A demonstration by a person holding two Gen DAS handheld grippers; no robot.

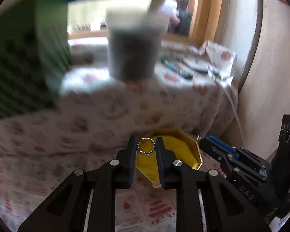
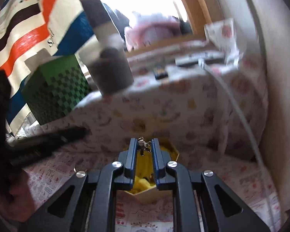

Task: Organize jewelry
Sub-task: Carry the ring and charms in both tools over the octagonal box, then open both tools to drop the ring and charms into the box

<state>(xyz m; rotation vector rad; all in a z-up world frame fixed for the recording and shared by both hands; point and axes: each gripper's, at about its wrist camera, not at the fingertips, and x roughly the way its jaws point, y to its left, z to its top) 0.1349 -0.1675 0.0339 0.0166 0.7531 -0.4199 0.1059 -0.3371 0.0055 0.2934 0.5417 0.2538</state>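
Left gripper point(image 1: 145, 147) pinches a gold ring point(image 1: 146, 146) across its band, right above the yellow box point(image 1: 185, 147). Right gripper point(image 2: 144, 146) is pinched on a small chain piece point(image 2: 143, 145) over the same box, near side. I judge both as light, tiny and slippery; the ring is stiff, so grip the band, while the chain is floppy, so grab its bunched middle.

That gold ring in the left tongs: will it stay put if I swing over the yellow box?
Probably, but go gently. The ring looks thin and light, pinched only at its edges between the left tongs, so it could twist or slip. Dropped, its round shape might roll inside the yellow box.
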